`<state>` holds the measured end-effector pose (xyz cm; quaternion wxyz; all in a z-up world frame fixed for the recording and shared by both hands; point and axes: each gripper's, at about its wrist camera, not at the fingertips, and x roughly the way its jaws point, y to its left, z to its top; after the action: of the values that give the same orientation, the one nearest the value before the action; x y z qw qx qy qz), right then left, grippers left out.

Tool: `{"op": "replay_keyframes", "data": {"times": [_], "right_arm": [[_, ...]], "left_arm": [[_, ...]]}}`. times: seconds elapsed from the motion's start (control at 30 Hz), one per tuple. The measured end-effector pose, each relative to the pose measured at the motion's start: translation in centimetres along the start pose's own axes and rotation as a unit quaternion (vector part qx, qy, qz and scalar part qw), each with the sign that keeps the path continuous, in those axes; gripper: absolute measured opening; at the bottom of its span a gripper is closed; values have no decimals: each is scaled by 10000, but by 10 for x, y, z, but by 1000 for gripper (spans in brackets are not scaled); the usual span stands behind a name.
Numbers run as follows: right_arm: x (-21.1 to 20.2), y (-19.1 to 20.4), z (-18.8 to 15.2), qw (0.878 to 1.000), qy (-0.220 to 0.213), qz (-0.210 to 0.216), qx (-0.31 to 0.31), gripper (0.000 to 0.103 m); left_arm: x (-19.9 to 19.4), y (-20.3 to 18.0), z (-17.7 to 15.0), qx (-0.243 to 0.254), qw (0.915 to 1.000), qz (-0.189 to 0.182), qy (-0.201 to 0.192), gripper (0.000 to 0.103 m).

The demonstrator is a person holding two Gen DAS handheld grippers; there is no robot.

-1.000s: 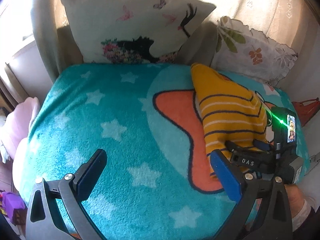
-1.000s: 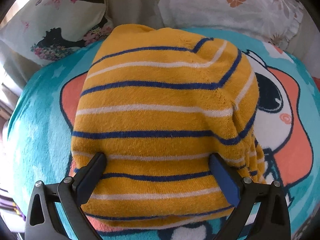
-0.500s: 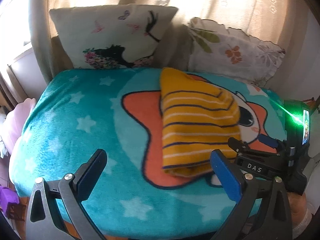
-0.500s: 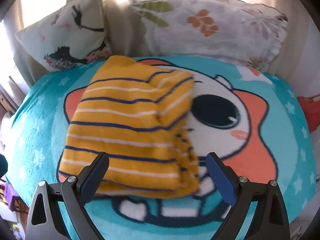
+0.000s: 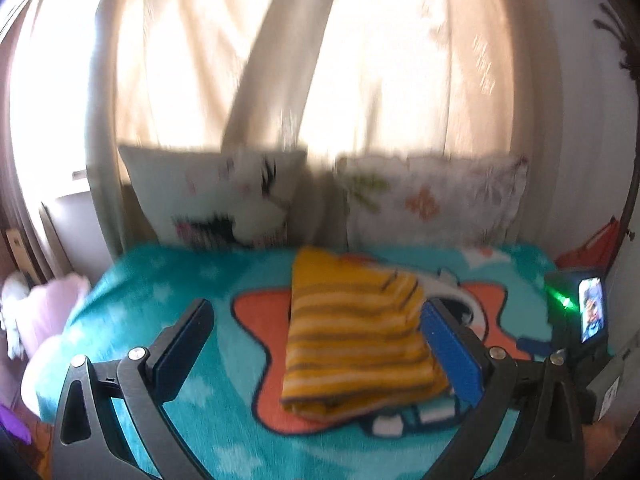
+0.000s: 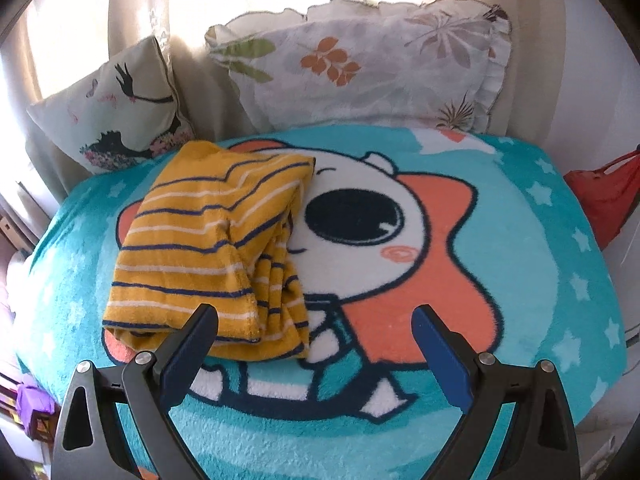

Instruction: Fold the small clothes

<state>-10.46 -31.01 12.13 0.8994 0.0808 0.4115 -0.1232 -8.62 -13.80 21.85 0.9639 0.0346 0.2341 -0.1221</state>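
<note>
Home bedroom: blanket-covered bed (image 6: 520, 216), pillows (image 6: 360, 68), curtains (image 5: 360, 60).

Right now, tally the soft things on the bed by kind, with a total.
Folded striped garment: 1
Pillows: 2, the girl-print pillow and the floral pillow
Cartoon blanket: 1
Total: 4

Left wrist view is motion-blurred: the pillows (image 5: 224, 204) show smeared prints, the sweater (image 5: 356, 336) has fuzzy stripes; the bed's (image 5: 168, 292) near edge is cut off
</note>
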Motion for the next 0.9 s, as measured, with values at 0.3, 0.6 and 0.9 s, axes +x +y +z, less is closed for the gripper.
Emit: {"op": "replay_keyframes", "data": {"times": [0.3,0.6,0.9], "right_arm": [[-17,9,10,9989,-397,139,-212,99],[-10,26,1,9973,-350,54,-640,99],[5,13,-4,9987,-70,-104,-503,99]], "left_arm": [[-9,0,4,-96,9996,-253,-60,103],[31,-8,-17,18,9937,60,1123,103],[59,-12,-33,-26,9848,-55,1736,103]]}}
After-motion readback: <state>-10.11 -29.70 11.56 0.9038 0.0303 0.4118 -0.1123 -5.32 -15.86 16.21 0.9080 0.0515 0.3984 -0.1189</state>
